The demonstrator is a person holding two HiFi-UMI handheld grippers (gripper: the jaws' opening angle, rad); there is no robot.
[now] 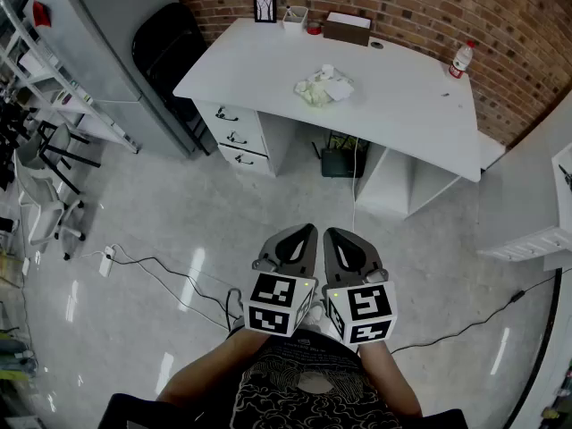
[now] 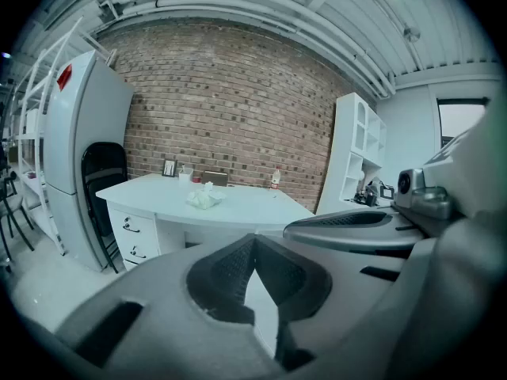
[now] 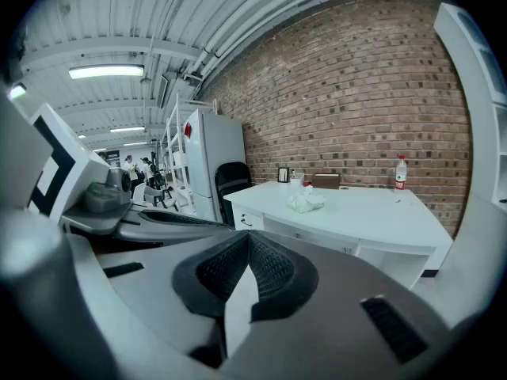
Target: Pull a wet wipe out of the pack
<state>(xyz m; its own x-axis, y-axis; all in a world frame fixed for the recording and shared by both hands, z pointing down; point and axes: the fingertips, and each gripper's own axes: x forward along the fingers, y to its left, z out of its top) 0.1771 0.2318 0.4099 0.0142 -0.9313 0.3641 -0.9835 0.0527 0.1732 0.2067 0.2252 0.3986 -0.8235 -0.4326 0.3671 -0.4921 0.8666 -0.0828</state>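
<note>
Left gripper [image 1: 307, 233]: grey two-jaw tongs, clenched on nothing, well short of the desk.
Right gripper [image 1: 333, 236]: likewise clenched and empty, just beside the left.
Pack: small pale soft wet wipe pack [image 1: 337, 88] among crumpled wipes [image 1: 313, 92], about the middle of the white desk [image 1: 411, 105].
Handling (judged): light, limp, slick film; probably lifts with the wipe. Pin the body, pinch the sheet at the opening, which is too small to see from here.

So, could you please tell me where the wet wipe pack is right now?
In the head view the wet wipe pack lies near the middle of the white desk, in front of the brown box.
</note>
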